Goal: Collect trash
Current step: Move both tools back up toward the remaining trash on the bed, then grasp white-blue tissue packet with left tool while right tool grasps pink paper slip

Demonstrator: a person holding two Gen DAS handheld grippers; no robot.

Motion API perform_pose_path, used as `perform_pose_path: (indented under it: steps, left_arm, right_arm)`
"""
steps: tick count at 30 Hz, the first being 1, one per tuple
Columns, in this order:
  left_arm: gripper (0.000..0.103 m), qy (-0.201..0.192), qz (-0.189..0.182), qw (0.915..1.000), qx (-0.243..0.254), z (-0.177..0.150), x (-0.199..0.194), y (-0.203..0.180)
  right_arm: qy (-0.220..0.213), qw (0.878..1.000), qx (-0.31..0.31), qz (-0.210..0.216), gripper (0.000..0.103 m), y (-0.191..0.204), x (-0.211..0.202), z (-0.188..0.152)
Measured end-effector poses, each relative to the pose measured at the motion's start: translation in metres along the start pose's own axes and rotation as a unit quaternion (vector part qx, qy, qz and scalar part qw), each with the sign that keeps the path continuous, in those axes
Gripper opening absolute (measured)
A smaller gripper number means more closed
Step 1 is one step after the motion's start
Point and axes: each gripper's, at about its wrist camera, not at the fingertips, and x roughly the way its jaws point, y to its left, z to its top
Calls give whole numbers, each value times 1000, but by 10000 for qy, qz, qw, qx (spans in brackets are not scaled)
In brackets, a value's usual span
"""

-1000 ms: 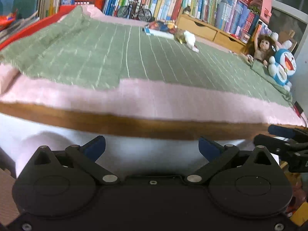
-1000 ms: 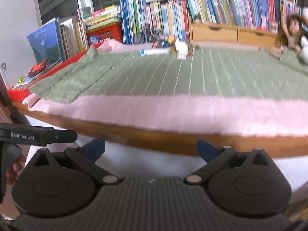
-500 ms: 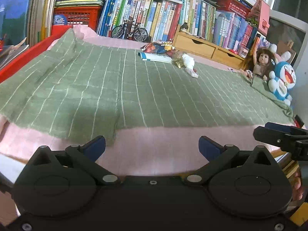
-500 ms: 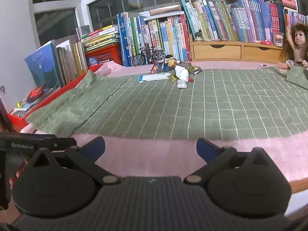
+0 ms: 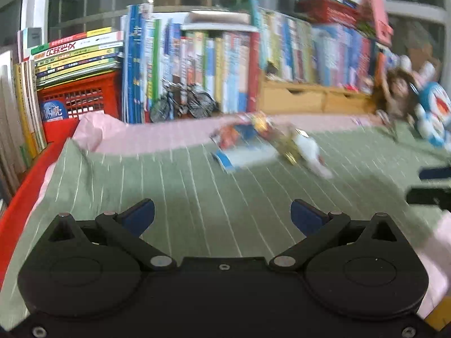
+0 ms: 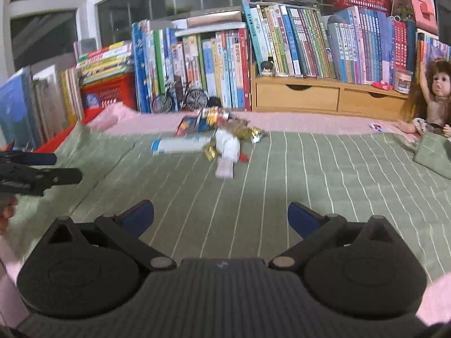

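Note:
A small heap of trash (image 6: 222,140) lies far back on the green striped cloth (image 6: 267,183): a crumpled white paper (image 6: 227,148), gold foil wrappers (image 6: 245,132), a flat blue-and-white packet (image 6: 180,144) and a colourful wrapper (image 6: 194,122). The left wrist view is blurred and shows the same heap (image 5: 267,143) ahead and slightly right. My left gripper (image 5: 222,217) is open and empty, low over the cloth, well short of the heap. Just as far back, my right gripper (image 6: 220,217) is open and empty too.
Rows of books (image 6: 282,45), a red crate (image 6: 108,93), a toy bicycle (image 6: 180,100) and wooden drawers (image 6: 324,97) line the back. A doll (image 6: 434,98) and a blue plush toy (image 5: 434,112) sit at the right. Pink fabric (image 5: 157,135) borders the cloth.
Both grippers have risen from below the table's edge and moved forward over the green cloth, so the trash heap now looks nearer. Both stay open.

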Motion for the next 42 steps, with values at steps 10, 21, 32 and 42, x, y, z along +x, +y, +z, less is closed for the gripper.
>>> perform_pose_path:
  steps: [10,21,32,42]
  left_arm:
    - [103,-1020,-655,9876,994,24,89,-1]
    - [89,66,-1127,9797,1656,52,185,-2]
    - [67,594,-1924,9598,1954,58,213,4]
    - [43,520,-1667,9673,1840,53,210,-5]
  right_arm:
    - [102,9985,-76,540,98,-9,71,26]
    - [580,9975,-94,385,79,-18,140,34]
    - [617,9976,-98,308,67,-22,164,32]
    - [613,9962,-571,224,44,-7,160,27]
